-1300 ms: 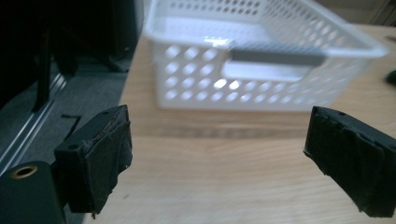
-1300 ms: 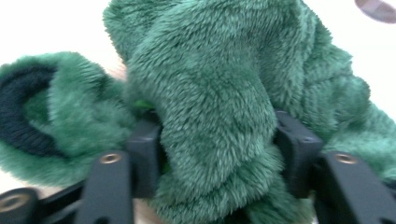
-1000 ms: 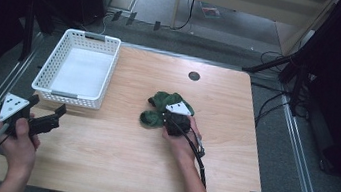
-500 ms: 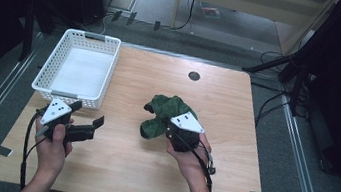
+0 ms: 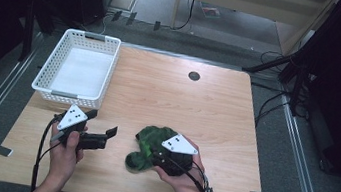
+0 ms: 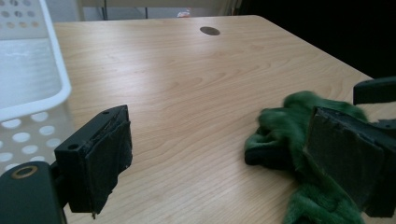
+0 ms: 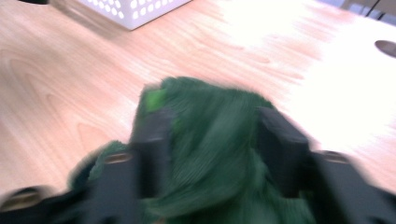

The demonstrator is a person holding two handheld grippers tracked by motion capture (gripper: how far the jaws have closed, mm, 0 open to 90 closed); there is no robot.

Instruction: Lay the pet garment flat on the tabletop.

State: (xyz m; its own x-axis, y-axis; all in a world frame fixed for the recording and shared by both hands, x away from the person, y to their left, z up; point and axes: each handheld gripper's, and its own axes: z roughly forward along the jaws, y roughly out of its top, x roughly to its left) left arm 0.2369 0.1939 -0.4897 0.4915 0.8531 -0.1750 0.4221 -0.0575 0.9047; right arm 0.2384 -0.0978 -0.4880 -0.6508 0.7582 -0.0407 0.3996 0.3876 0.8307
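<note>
Green fuzzy cloth [image 5: 147,146] is lying bunched on the near part of the wooden table [image 5: 178,97], between the person's two hands. The right gripper [image 5: 152,155] is sitting right over the cloth; in the right gripper view, which is blurred, its two black jaws are standing on either side of a fold of the green fabric [image 7: 210,140] and appear to be pinching it. The left gripper [image 5: 102,137] is hovering just beside the cloth, jaws spread wide and holding nothing; in the left gripper view the cloth [image 6: 299,140] is lying partly behind one of its pads, apart from the other.

A white plastic basket [image 5: 72,96] is standing at the far left of the table, well apart from the cloth, and looks empty.

Judging from this, the step in hand is getting a hold on the cloth with both tools. The next move likely calls for the left gripper to be closing on a free edge, so the cloth can be lifted or spread without slipping
</note>
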